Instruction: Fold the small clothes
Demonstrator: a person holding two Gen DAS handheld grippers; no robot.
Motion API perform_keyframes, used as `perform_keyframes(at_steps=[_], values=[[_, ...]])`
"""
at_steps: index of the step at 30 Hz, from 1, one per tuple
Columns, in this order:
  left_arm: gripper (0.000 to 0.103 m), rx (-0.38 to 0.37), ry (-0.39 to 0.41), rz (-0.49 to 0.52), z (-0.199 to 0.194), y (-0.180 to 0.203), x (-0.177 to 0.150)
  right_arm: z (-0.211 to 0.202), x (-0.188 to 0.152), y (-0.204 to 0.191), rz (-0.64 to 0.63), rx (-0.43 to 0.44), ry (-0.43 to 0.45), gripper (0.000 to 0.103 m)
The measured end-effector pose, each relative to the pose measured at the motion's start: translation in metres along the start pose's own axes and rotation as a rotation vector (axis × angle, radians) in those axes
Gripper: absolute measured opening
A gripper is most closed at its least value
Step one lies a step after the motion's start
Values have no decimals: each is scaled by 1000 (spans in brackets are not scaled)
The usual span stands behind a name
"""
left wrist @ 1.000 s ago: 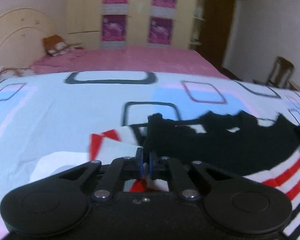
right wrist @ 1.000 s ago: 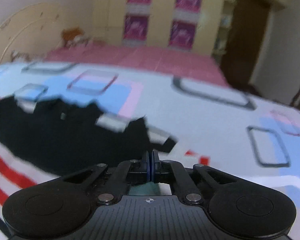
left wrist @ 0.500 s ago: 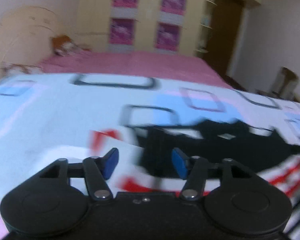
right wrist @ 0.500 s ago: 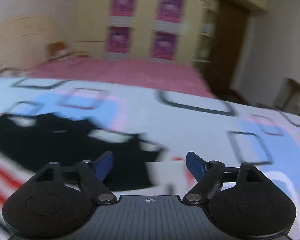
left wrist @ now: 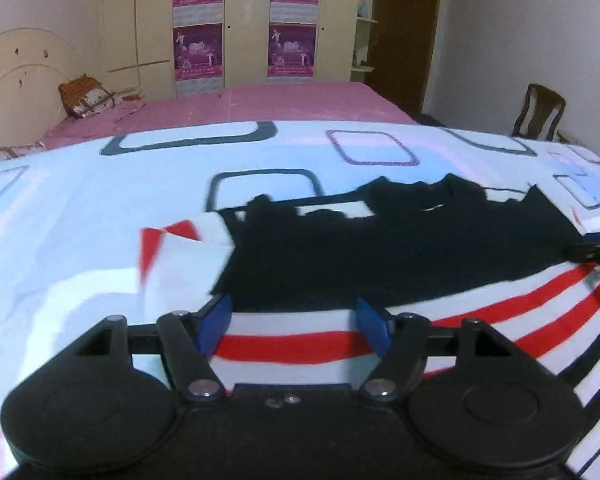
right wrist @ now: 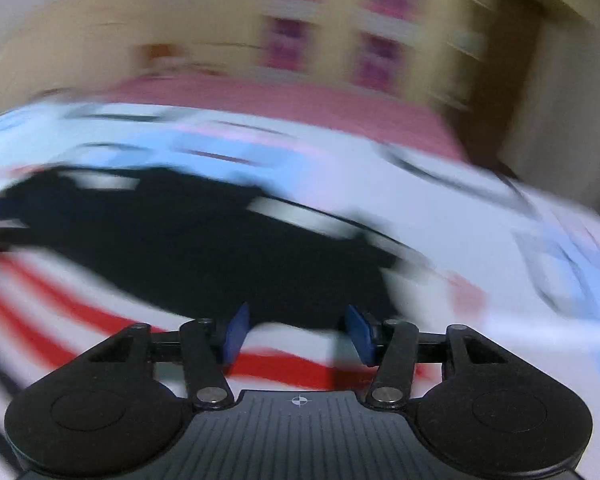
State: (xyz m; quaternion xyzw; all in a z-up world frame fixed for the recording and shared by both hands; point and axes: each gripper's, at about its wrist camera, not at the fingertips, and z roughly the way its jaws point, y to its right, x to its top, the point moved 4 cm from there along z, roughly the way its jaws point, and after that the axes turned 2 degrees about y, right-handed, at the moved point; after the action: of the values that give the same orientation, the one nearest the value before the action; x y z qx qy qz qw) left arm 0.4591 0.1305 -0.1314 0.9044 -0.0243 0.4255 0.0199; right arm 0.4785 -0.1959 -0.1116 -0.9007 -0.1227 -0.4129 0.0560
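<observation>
A small garment lies flat on the patterned sheet [left wrist: 100, 208], its upper part black [left wrist: 400, 248] and its lower part striped red, white and black [left wrist: 300, 344]. My left gripper [left wrist: 293, 308] hovers over the striped part near the black edge. Its jaws are opening and nothing is between the blue pads [left wrist: 216, 320]. The right wrist view is blurred. There my right gripper [right wrist: 296, 312] stands over the same black part [right wrist: 220, 248] and red stripes [right wrist: 292, 364]. Its jaws are closing, still wide apart, with nothing pinched between them.
Beyond the patterned sheet the bed is covered in pink [left wrist: 260, 100], with a pillow [left wrist: 86, 94] by the headboard at left. A wardrobe with posters [left wrist: 244, 24] fills the back wall. A door [left wrist: 408, 32] and a wooden chair [left wrist: 540, 112] are at right.
Both grippers were shut at the garment's black edge a second ago. Both have let go, opened, and pulled back over the striped part. The right view has become blurred.
</observation>
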Motion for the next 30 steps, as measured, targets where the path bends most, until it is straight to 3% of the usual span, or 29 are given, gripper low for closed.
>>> perform_keyframes(at_steps=[2,5,7,9,14,18,22,24,27,30], values=[[66,13,2,10,-1,5,1,-4,0,0,-47,29,-26,53],[66,54,22,18,-14,19,4,-21,7,-7,-86,-15,7,53],[66,7,63,13,-32,38,2,-43,10,-18,-49,18,63,52],[66,-49,73,41,-43,64,-3,-56,3,-41,-73,92,64,52],[66,-141,9,92,-42,112,-22,-58,-24,-102,-193,160,-3,52],[68,-87,-2,67,-51,87,-32,-57,-35,-88,-172,118,-37,52],[68,13,-3,7,-72,25,-50,-75,-49,-25,-74,-40,-86,52],[67,22,5,-11,-80,12,-53,-80,-56,-1,-7,-34,-108,52],[61,20,28,-15,-93,26,-46,-95,-53,-14,-49,-62,-80,52],[62,-50,67,6,-104,59,-42,-112,-44,-53,-41,52,-15,35]])
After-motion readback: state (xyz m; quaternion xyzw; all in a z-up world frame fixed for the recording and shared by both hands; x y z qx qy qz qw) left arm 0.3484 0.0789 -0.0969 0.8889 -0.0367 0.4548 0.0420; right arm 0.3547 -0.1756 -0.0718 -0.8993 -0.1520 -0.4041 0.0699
